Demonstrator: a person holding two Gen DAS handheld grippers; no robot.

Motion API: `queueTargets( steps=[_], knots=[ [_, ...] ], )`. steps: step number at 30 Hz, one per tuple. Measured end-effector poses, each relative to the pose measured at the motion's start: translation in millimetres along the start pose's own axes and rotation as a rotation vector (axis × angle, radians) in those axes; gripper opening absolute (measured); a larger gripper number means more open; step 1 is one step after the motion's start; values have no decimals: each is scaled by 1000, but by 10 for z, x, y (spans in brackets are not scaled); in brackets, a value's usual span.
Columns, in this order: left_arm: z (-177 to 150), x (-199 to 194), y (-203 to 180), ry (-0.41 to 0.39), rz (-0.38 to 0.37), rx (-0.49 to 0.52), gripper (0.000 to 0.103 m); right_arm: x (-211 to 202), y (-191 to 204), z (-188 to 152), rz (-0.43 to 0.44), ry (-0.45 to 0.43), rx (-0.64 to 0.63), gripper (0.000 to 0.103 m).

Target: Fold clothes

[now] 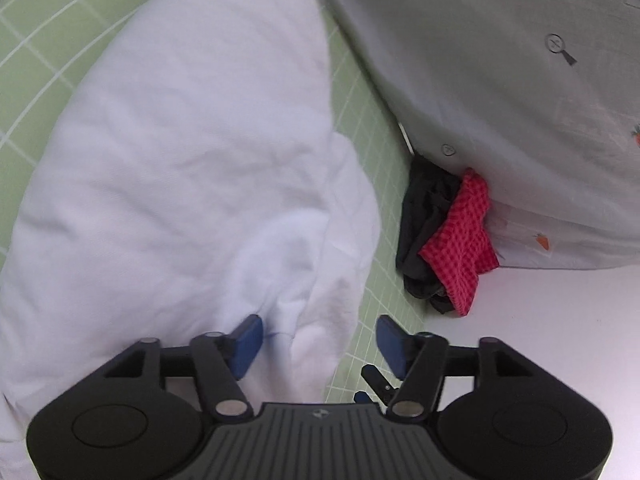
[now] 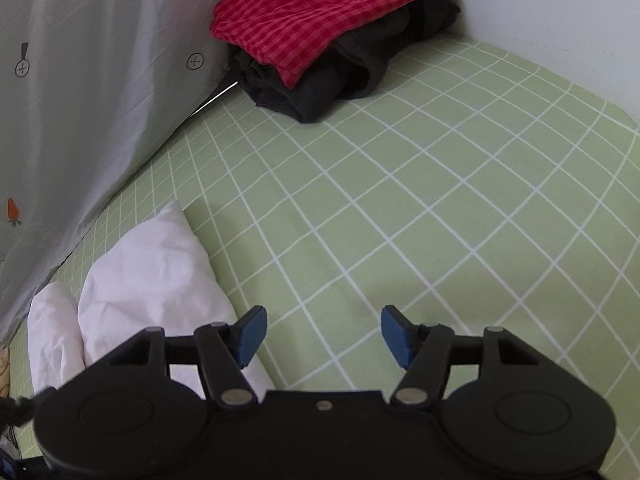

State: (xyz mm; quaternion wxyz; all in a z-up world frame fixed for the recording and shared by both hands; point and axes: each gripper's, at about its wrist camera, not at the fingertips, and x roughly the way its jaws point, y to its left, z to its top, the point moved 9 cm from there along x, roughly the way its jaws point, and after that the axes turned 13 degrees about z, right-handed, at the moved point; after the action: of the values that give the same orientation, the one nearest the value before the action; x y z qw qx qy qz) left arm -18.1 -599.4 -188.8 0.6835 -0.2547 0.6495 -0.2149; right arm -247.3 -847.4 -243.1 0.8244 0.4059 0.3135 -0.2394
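White garment (image 1: 180, 168) lies on the green checked bed sheet (image 1: 36, 40), bulky and rounded, apparently doubled over on itself; surface wrinkled, edges soft, not squared. Judgement: mid-task, at least one fold laid in, but the bundle looks loose and wants another fold or a flattening before it counts as done. Left gripper (image 1: 318, 344) sits low over the near end of the white garment, jaws released; cloth bulges up between the blue pads, the left-hand pad just at the fabric, but neither pad presses it, so nothing is held. Right gripper (image 2: 323, 336) hovers over bare sheet, jaws parted and empty, the white garment just beside its left finger. A red checked cloth (image 2: 320, 16) rests on top of a dark garment (image 2: 332, 80) in the far corner, against the pale wall and beside a grey printed fabric panel (image 2: 80, 80); that small pile looks roughly stacked, the dark piece rumpled, so whether it is finished or waiting I cannot tell. Left wrist view gives the white garment's full upper face and its bulk, and the stack only as a small edge-on clump (image 1: 452, 240). Right wrist view gives the stack's top and layering plainly, a wide stretch of open sheet, and only a corner of the white garment (image 2: 152, 272), showing two puffed lobes.
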Motion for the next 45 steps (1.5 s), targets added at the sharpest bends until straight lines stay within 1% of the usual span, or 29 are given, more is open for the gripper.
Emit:
queueTargets(
  steps=[1, 2, 3, 5, 8, 11, 12, 14, 15, 17, 19, 20, 21, 23, 24, 26, 28, 32, 34, 36, 37, 38, 39, 40, 42, 45],
  knots=[
    [29, -38, -57, -19, 3, 28, 76, 18, 66, -17, 7, 7, -20, 64],
    [58, -77, -114, -39, 6, 57, 78, 30, 136, -39, 12, 14, -48, 65],
    [98, -121, -132, -64, 37, 84, 79, 41, 207, -62, 17, 21, -77, 65],
    [170, -224, -163, -108, 74, 117, 79, 64, 361, -110, 27, 34, -139, 65],
    [265, -505, -220, -197, 67, 155, 79, 82, 564, -161, 51, 50, -208, 65],
    [388, -772, -125, -300, 150, 190, 84, 97, 758, -174, 82, 56, -259, 65],
    [416, -828, -46, -327, 212, 199, 85, 111, 821, -175, 92, 59, -272, 65],
    [451, -900, 193, -357, 371, 215, 85, 160, 978, -178, 111, 67, -303, 65],
    [448, -911, 334, -362, 446, 223, 85, 192, 1065, -180, 118, 73, -321, 65],
    [412, -909, 595, -349, 566, 242, 85, 261, 1271, -207, 156, 91, -355, 65],
    [342, -916, 829, -325, 621, 240, 85, 323, 1497, -278, 204, 111, -393, 65],
    [308, -888, 903, -307, 621, 223, 85, 353, 1610, -316, 228, 121, -413, 63],
    [277, -865, 974, -290, 603, 197, 85, 380, 1724, -373, 254, 134, -443, 62],
    [234, -832, 1071, -269, 569, 151, 85, 449, 1916, -499, 293, 168, -499, 50],
    [235, -820, 1087, -271, 567, 143, 87, 489, 1997, -566, 307, 189, -526, 47],
    [251, -817, 1087, -273, 585, 159, 90, 568, 2154, -700, 334, 230, -579, 35],
    [258, -810, 1085, -273, 597, 171, 91, 636, 2229, -820, 338, 264, -612, 30],
    [253, -786, 1082, -270, 607, 185, 91, 729, 2245, -908, 321, 294, -646, 31],
    [269, -766, 1074, -268, 601, 194, 92, 776, 2249, -947, 313, 310, -660, 33],
    [279, -745, 1064, -270, 594, 209, 92, 814, 2214, -930, 315, 330, -628, 34],
    [279, -746, 1062, -270, 593, 211, 92, 823, 2205, -921, 321, 335, -612, 32],
    [278, -749, 1060, -270, 592, 214, 92, 808, 2210, -918, 334, 334, -612, 24],
    [274, -761, 1056, -273, 593, 217, 92, 776, 2235, -923, 353, 330, -628, 18],
    [270, -773, 1051, -276, 594, 220, 92, 729, 2269, -920, 372, 316, -652, 8],
    [266, -800, 1023, -285, 589, 226, 92, 591, 2356, -888, 410, 255, -686, 6],
    [292, -866, 846, -321, 555, 270, 92, 268, 2478, -796, 463, 157, -736, 5]
  ],
)
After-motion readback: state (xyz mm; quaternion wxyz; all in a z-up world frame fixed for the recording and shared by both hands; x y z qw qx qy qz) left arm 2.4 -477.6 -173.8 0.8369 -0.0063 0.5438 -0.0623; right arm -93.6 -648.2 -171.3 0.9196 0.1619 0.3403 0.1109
